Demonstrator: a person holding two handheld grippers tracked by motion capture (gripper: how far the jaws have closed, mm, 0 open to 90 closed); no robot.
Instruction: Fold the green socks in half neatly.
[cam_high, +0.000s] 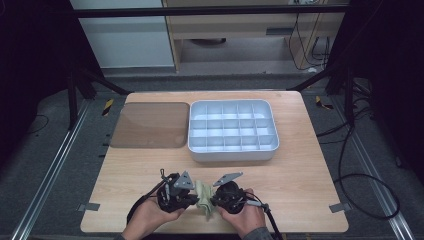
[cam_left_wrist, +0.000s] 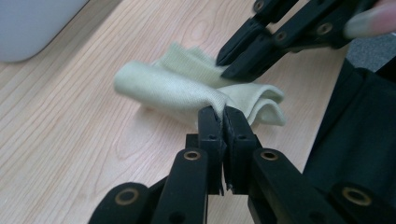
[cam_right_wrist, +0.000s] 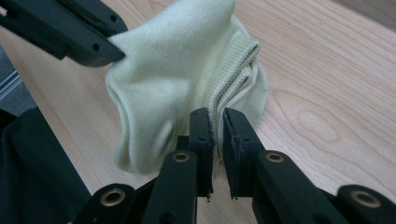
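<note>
A pale green sock lies bunched on the tabletop near the front edge, pinched from both sides, likely so it can be folded or stretched. The left gripper is clamped tight on one fold. The right gripper is nearly closed on the ribbed cuff, its pads pressing the knit.

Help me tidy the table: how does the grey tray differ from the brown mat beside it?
The tray is pale grey, with raised walls and a grid of compartments; the mat is brown, flat and undivided. The tray lies right of the table's middle, the mat left. Both are rounded rectangles at the far side, untouched.
</note>
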